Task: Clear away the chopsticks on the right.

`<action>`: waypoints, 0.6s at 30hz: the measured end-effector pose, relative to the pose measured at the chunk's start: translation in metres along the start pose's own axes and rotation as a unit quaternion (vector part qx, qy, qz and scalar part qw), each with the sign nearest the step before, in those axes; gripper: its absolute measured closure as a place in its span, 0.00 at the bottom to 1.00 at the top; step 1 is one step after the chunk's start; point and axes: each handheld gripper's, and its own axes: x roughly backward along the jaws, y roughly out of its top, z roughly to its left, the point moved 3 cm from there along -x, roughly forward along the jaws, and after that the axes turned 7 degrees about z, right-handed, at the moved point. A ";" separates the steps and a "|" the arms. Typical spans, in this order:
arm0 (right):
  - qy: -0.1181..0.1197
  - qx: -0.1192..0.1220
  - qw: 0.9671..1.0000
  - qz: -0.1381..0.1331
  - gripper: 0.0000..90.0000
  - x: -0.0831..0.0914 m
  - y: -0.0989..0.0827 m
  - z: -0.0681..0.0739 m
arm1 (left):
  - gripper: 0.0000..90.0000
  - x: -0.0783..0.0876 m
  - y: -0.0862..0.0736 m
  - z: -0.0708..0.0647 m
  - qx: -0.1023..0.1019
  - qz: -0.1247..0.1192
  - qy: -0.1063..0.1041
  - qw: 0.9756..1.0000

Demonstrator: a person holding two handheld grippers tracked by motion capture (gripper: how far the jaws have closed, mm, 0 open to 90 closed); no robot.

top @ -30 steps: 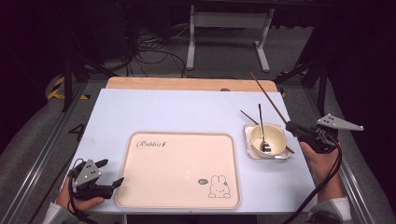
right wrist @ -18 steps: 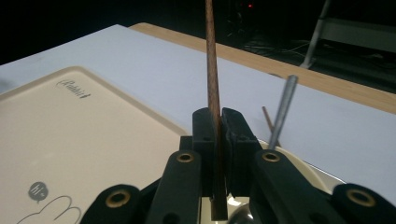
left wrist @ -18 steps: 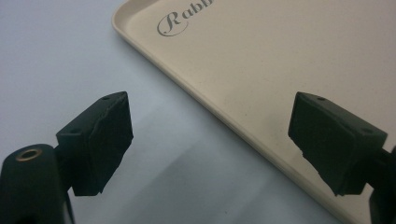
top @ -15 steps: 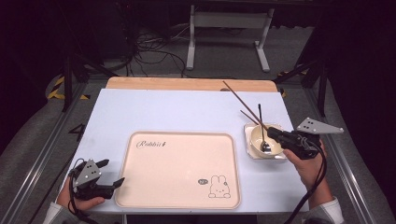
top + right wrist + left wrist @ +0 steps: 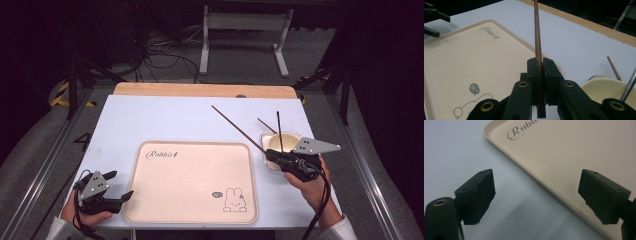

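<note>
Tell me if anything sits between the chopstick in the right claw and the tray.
Nothing visible does. The right claw is shut on the chopstick at the tray's right edge, and the tray's surface is bare. The bowl lies on the far side, away from the tray.

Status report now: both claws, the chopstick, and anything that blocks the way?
Right claw shut on one chopstick, lifted beside the bowl. Left claw open, empty, at the tray corner. Second chopstick and a utensil at the bowl; tray bare.
</note>
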 end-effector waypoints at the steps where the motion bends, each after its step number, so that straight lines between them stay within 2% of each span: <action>1: 0.004 0.002 1.000 0.003 0.95 -0.002 -0.001 0.003 | 0.16 0.000 0.000 0.000 0.000 0.000 0.000 1.000; 9: 0.017 0.021 0.999 0.032 0.95 -0.018 -0.009 0.021 | 0.16 0.000 0.000 0.000 0.001 -0.001 -0.001 1.000; 11: 0.024 0.029 0.998 0.048 0.95 -0.028 -0.014 0.030 | 0.16 0.000 0.000 0.000 0.000 -0.002 -0.001 1.000; 18: 0.041 0.043 0.994 0.090 0.94 -0.054 -0.027 0.045 | 0.16 0.001 0.000 0.000 -0.001 -0.002 0.000 1.000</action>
